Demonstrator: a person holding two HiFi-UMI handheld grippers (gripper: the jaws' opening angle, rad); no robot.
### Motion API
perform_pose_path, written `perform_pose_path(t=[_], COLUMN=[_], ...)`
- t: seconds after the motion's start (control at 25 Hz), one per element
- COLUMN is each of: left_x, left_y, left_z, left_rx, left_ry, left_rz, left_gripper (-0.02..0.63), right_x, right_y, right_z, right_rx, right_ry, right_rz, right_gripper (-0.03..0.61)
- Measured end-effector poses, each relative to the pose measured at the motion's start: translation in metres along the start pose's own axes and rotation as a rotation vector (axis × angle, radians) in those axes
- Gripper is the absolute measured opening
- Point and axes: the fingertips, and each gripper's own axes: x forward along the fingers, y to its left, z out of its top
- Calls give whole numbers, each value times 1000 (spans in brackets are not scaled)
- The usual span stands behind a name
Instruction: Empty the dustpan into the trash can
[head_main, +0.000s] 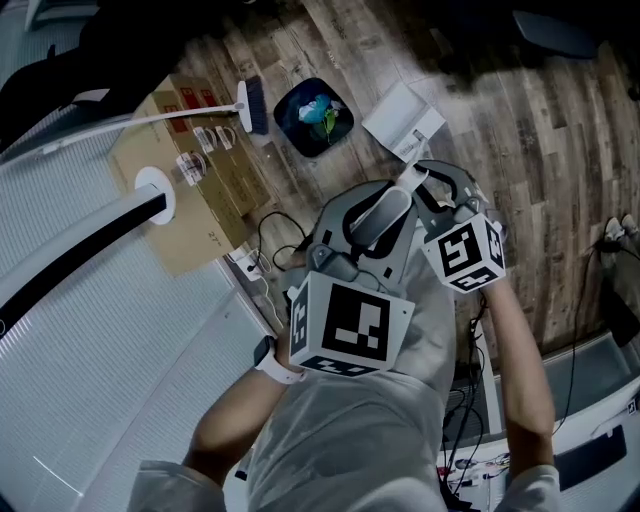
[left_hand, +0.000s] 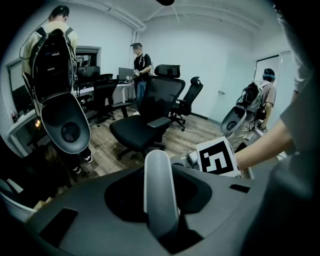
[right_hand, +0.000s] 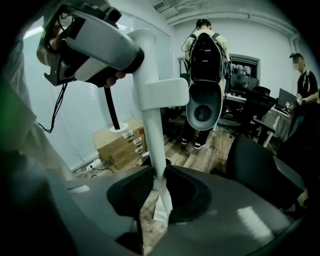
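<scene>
In the head view the white dustpan (head_main: 403, 118) hangs over the wooden floor just right of the trash can (head_main: 313, 117), a dark-lined bin with blue and green litter inside. Its long handle (head_main: 388, 210) runs back to both grippers. My left gripper (head_main: 368, 235) is shut on the handle's pale upper grip (left_hand: 159, 190). My right gripper (head_main: 428, 190) is shut on the white pole (right_hand: 152, 135) lower down, below a white clip (right_hand: 164, 93). The pan's white edge (right_hand: 161, 212) shows beneath the right jaws.
A broom (head_main: 253, 105) with a long white handle lies across cardboard boxes (head_main: 195, 185) left of the can. Cables and a power strip (head_main: 250, 262) lie by the boxes. Office chairs (left_hand: 150, 117) and people with backpacks (right_hand: 205, 50) stand around the room.
</scene>
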Motion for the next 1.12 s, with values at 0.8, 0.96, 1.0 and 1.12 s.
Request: perform_pose_path(t=[0.8,0.96,1.0,1.12], left_x=[38,42,41,41], left_y=[-9,-22,-26,-33], left_z=[10,12,11,9], left_rx=[-33,-80,-83,-81], left_ry=[78,95,96,98], left_rz=[-31,-78,-83,-90], left_gripper=[112,124,127,130], right_x=[-20,-42,-47,-61], right_y=[-20,-23,-21,-20], right_z=[-16,-11,-11,-8], right_rx=[99,103,102,101], right_ry=[8,-23,-28,-34], right_rz=[-70,-76,-78,-85], right_gripper=[150,138,130,130])
